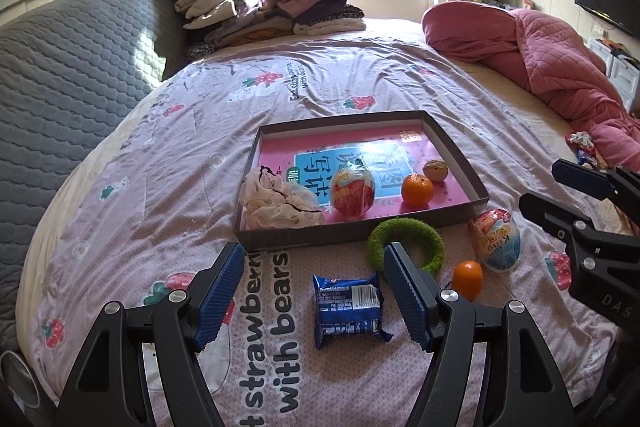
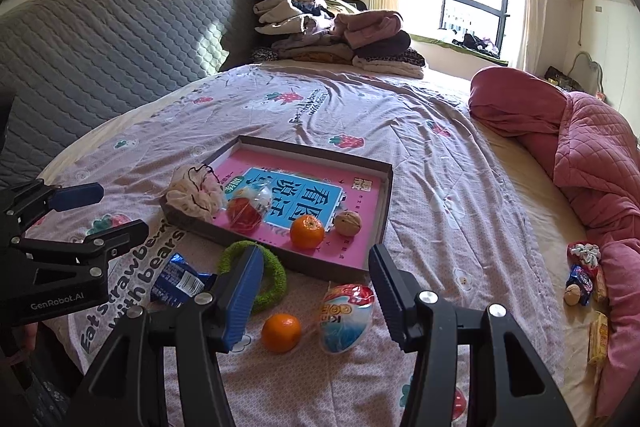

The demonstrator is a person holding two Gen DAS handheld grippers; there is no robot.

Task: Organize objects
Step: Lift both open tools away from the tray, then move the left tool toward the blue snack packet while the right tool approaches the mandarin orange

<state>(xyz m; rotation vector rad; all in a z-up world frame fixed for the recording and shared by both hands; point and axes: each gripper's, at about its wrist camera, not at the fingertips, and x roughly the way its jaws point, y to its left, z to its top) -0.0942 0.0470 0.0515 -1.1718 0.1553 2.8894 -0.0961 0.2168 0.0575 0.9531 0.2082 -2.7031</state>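
Note:
A shallow grey box tray lies on the pink bedsheet and holds a crumpled cloth, a red egg toy, an orange and a walnut. In front of the tray lie a blue snack packet, a green ring, a second orange and a blue-white egg toy. My left gripper hovers open over the packet. My right gripper is open above the orange and egg toy, touching neither.
A pile of folded clothes sits at the far end of the bed. A pink quilt is bunched along the right side, with several small snacks beside it. A grey quilted headboard runs along the left.

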